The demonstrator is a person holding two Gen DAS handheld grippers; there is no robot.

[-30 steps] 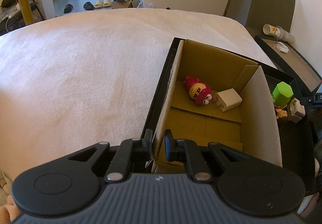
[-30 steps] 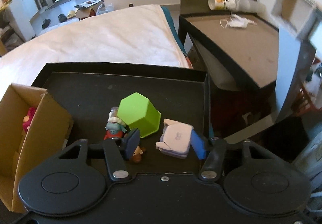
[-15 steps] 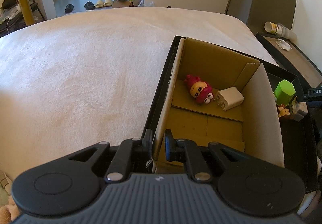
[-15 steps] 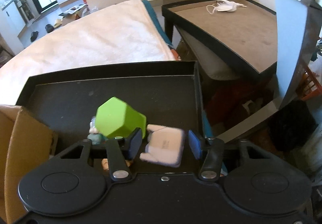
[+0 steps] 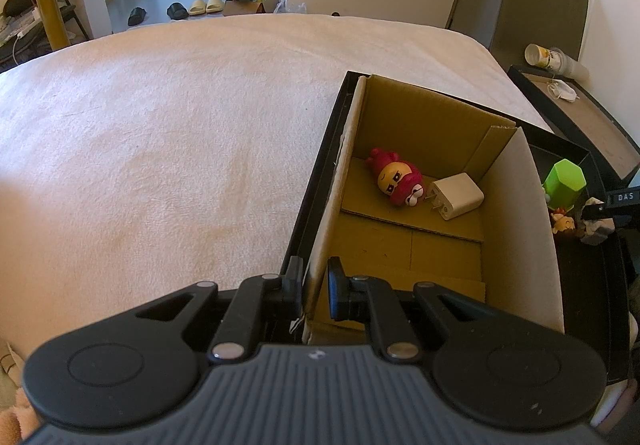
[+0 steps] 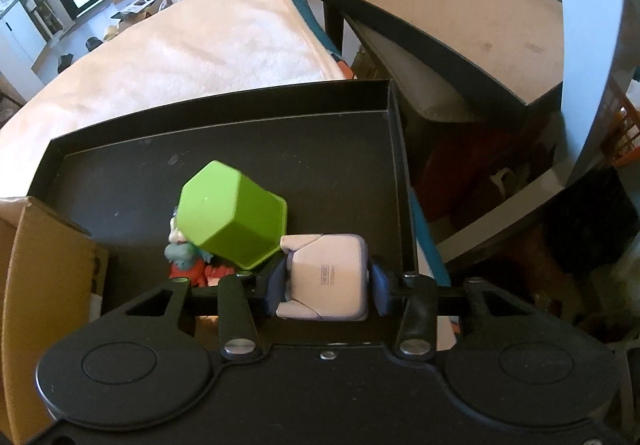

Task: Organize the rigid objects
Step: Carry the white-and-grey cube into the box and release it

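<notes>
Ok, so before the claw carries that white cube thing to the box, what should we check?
1. Right claw shut on white cube gadget: ok.
2. Gadget lifted off black tray: cannot tell.
3. Green hexagonal cup apart from the gadget: not ok, it looks to be touching.
4. Left claw pinching the cardboard box wall: ok.
5. Room in box beside red figurine and white charger: ok.
</notes>
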